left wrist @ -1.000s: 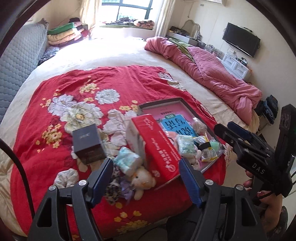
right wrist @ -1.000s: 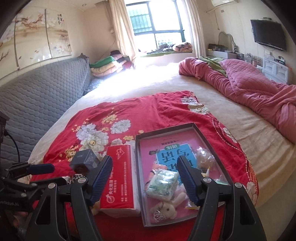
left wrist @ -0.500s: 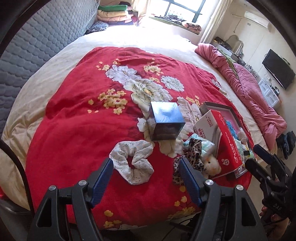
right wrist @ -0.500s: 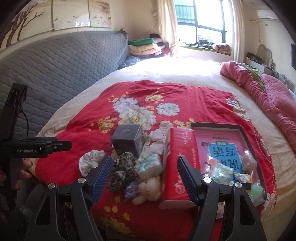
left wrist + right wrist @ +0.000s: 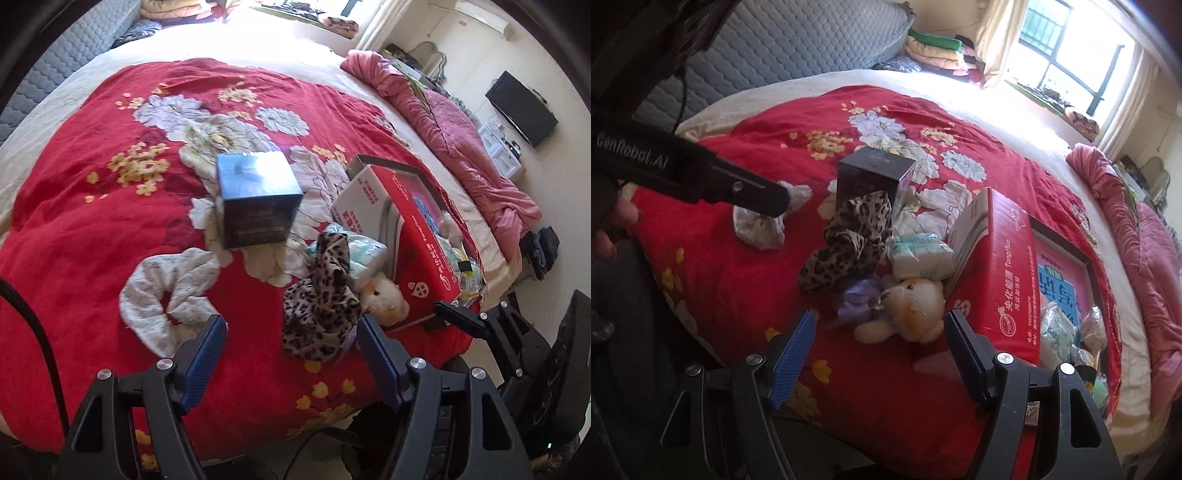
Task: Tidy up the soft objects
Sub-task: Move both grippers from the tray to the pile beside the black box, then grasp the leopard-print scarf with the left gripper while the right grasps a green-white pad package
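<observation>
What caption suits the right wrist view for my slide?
Open right tool above a plush bear, beside a leopard-print scrunchie and red box.

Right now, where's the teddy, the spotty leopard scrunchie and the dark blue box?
teddy (image 5: 916, 310), right wrist view, on its face.
leopard scrunchie (image 5: 321, 310), left wrist view, on its bunched middle.
dark blue box (image 5: 255, 177), left wrist view, on its shiny top.

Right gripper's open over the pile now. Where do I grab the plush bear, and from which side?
Take the plush bear across its round head, coming down from above on the near side. It lies face-up between the right gripper fingers; the red box crowds its right, so close along the box.
</observation>
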`<control>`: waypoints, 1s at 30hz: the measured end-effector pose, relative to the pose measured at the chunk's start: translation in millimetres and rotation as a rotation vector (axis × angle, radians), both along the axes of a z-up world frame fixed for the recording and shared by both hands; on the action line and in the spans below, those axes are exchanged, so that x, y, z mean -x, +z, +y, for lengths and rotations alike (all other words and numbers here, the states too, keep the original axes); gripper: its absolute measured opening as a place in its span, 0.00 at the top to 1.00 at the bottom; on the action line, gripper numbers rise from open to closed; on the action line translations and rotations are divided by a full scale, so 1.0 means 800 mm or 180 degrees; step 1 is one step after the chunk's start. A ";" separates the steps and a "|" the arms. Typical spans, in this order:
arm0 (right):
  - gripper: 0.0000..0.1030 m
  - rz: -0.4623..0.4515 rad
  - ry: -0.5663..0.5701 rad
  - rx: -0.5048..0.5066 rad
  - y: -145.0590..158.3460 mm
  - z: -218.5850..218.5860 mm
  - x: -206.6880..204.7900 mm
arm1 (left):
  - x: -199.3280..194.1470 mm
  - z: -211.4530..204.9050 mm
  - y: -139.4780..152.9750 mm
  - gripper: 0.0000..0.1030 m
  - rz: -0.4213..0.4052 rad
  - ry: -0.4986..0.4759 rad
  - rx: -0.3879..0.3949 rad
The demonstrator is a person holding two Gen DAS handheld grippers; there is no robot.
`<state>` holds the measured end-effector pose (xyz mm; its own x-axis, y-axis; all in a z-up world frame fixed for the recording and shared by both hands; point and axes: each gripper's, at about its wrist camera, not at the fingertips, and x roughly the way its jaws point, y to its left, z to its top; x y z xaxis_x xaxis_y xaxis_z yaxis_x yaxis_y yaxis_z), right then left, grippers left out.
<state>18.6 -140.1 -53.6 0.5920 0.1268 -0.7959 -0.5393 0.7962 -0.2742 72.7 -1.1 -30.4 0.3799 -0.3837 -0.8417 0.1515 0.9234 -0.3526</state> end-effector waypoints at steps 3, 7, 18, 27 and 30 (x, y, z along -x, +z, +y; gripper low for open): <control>0.28 -0.0011 -0.0027 0.0064 -0.002 -0.008 -0.005 | -0.018 -0.025 -0.016 0.30 0.0111 -0.0108 -0.0012; 0.28 0.0036 0.0000 -0.0045 0.000 -0.014 -0.010 | -0.038 -0.042 -0.039 0.30 0.0231 -0.0153 -0.0062; 0.28 0.0114 -0.0091 0.0009 0.005 0.001 -0.067 | -0.051 -0.013 -0.060 0.86 0.0250 -0.0123 0.0326; 0.28 0.0361 0.0018 0.0865 -0.044 0.059 -0.134 | -0.037 0.041 -0.035 0.86 0.0075 0.0086 0.0484; 0.32 0.0419 -0.0034 0.1156 -0.068 0.073 -0.152 | -0.039 0.049 -0.038 0.86 0.0094 0.0112 0.0511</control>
